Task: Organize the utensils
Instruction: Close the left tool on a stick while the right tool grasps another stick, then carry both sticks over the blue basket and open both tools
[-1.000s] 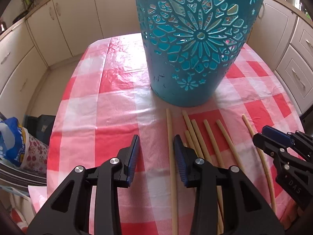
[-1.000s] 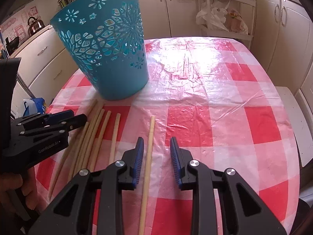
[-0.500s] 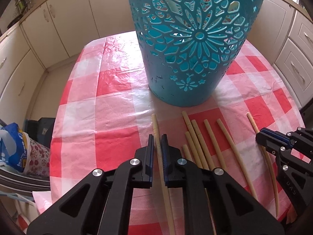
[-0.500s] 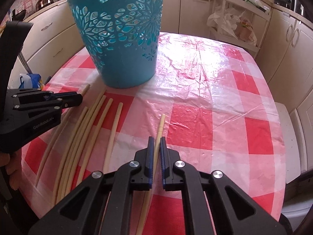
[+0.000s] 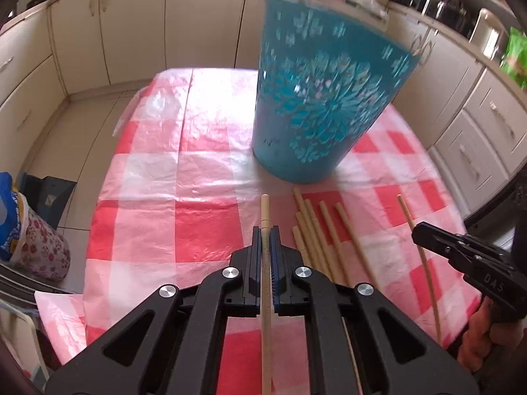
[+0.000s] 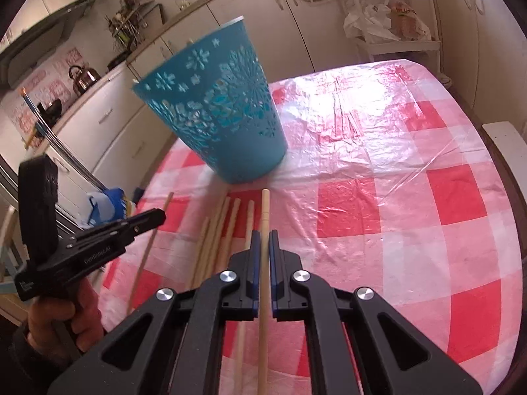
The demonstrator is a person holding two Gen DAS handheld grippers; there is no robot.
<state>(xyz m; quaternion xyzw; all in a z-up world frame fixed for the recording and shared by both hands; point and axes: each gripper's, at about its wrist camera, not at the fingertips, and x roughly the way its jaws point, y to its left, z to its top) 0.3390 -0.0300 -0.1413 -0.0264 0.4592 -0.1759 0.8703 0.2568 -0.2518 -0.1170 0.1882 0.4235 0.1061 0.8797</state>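
Observation:
A teal cut-out basket [image 5: 326,98] stands on the red-and-white checked table [image 5: 204,171]; it also shows in the right wrist view [image 6: 224,121]. My left gripper [image 5: 265,240] is shut on a wooden stick [image 5: 265,210], lifted above the cloth. My right gripper [image 6: 264,243] is shut on another wooden stick [image 6: 265,207], also raised. Several more sticks [image 5: 316,230] lie on the cloth in front of the basket, seen too in the right wrist view [image 6: 224,230]. Each gripper shows in the other's view, the right [image 5: 418,230] and the left [image 6: 158,215].
Cream kitchen cabinets [image 5: 131,26] surround the table. A patterned bag [image 5: 29,237] sits on the floor to the left. A white rack with plastic bags [image 6: 388,23] stands behind the table. A kettle [image 6: 82,77] is on the counter.
Both grippers went from open to shut on a stick each. Both have since risen and tilted, lifting their sticks off the cloth. The basket looks farther away.

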